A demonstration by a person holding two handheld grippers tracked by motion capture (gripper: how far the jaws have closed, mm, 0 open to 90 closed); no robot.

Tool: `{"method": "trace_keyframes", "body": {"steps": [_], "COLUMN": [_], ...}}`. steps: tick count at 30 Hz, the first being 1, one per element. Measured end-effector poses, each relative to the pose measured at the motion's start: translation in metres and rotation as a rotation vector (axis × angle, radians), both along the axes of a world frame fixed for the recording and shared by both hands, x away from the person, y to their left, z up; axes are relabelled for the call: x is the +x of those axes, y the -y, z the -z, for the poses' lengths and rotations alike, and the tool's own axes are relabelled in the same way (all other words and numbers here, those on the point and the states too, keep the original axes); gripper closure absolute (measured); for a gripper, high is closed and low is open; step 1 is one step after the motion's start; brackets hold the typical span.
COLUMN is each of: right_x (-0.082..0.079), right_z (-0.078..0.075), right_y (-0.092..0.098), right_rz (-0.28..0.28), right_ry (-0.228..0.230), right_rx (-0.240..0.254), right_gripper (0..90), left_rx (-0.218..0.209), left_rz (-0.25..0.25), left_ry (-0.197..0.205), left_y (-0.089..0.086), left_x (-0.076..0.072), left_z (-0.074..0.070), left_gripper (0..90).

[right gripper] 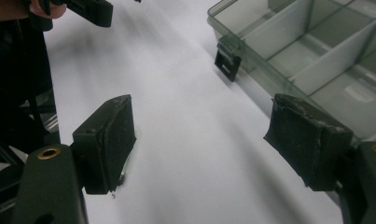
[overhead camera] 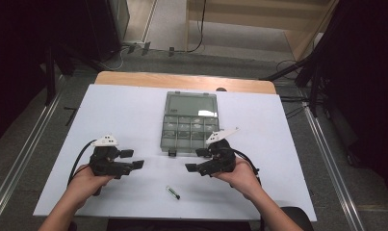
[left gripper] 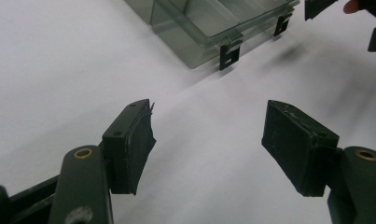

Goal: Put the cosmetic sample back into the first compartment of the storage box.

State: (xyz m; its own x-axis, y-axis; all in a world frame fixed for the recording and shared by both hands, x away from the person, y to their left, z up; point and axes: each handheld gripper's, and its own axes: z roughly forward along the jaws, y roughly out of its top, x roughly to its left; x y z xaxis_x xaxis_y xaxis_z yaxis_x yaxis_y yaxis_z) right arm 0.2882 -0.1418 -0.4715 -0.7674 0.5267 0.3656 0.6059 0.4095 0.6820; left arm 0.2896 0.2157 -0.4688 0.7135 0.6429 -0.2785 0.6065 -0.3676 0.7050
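Observation:
A clear grey compartment box lies open in the middle of the white table, its lid folded back on the far side. A small dark tube-like item lies near the front edge. My left gripper hovers left of the box's front, open and empty, pointing right. My right gripper is just in front of the box's right corner, open and empty, pointing left. In the left gripper view the jaws stand wide apart before the box's corner. In the right gripper view the gripper is beside the box's compartments.
Two black latches hang from the box's front wall. A white sheet covers the table, with a wooden strip at the far edge. Dark stands and cables sit on the floor beyond. Bare sheet lies left and right of the box.

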Motion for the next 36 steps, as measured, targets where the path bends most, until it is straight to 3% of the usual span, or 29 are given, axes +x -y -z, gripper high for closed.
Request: {"method": "trace_keyframes", "body": {"steps": [9,16,36], "right_x": [-0.001,-0.005,-0.022], "right_z": [0.004,0.007,0.016], "right_y": [-0.016,-0.025,-0.054], "right_rz": [-0.039,-0.051,-0.126], "right_ry": [-0.043,-0.06,-0.068], "right_rx": [-0.045,-0.069,-0.138], "right_gripper": [26.6,28.2,30.9], "left_rx": [0.013,-0.006,0.003], "left_rz": [-0.009,0.004,0.017], "left_ry": [0.002,-0.017,-0.024], "left_y": [-0.004,-0.004,-0.002], "left_x": [-0.003,-0.002,0.0], "left_z": [0.001,0.002,0.003], "left_gripper": [32.8,32.8,32.8]}}
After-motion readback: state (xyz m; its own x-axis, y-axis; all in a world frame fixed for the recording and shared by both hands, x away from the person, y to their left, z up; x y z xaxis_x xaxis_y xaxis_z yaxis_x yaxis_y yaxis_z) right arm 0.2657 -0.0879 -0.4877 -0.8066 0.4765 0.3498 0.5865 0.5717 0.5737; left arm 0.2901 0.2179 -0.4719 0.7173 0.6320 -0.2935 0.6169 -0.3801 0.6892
